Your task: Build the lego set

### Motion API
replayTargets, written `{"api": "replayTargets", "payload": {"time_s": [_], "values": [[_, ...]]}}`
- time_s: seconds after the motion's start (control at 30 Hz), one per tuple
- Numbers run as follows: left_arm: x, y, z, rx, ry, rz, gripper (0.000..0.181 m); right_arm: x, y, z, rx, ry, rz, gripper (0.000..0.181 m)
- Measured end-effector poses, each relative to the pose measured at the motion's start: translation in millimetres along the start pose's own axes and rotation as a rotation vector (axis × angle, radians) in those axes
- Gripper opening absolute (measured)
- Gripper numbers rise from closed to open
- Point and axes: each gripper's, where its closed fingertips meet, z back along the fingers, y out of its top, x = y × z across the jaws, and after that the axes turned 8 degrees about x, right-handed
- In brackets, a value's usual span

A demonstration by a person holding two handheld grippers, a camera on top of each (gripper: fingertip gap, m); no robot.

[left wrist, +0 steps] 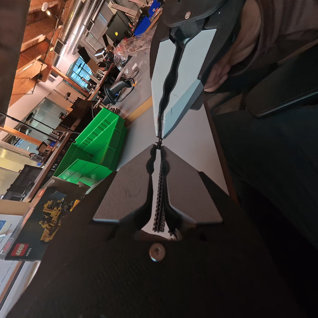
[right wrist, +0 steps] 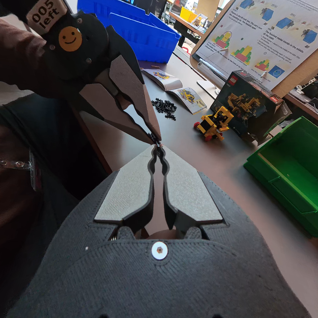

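The left hand-held gripper (right wrist: 155, 137) is closed on a black track chain (left wrist: 159, 197). The right hand-held gripper (right wrist: 158, 148), tip to tip with it, pinches a black link (right wrist: 158, 152). Judged step: joining links; next, align and press. The yellow model (right wrist: 213, 123) stands on the desk (right wrist: 197, 163), right.

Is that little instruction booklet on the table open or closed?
Open. The booklet lies flat on the table, pages spread, beyond the pile of black pieces.
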Motion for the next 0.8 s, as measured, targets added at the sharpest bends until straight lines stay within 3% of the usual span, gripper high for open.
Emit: {"api": "replayTargets", "payload": {"time_s": [0.07,0.13,0.27,0.43,0.6,0.8], "values": [[-6,-5,-3,-0.023,0.004,0.034,0.000,10,-3,4,-0.023,-0.037,0.039,0.000],[-15,-28,-7,-0.146,-0.005,0.112,0.000,32,-16,14,-0.098,-0.123,0.120,0.000],[-19,-61,-15,-0.289,-0.102,0.346,0.000,76,-62,38,-0.378,-0.267,0.399,0.000],[-4,-64,-34,-0.308,-0.281,0.534,0.004,71,-92,33,-0.519,-0.116,0.615,0.000],[-3,-71,-48,-0.332,-0.266,0.506,0.008,66,-96,23,-0.530,-0.010,0.683,0.000],[2,-80,-46,-0.374,-0.259,0.508,0.008,65,-106,11,-0.594,0.039,0.744,0.000]]}}
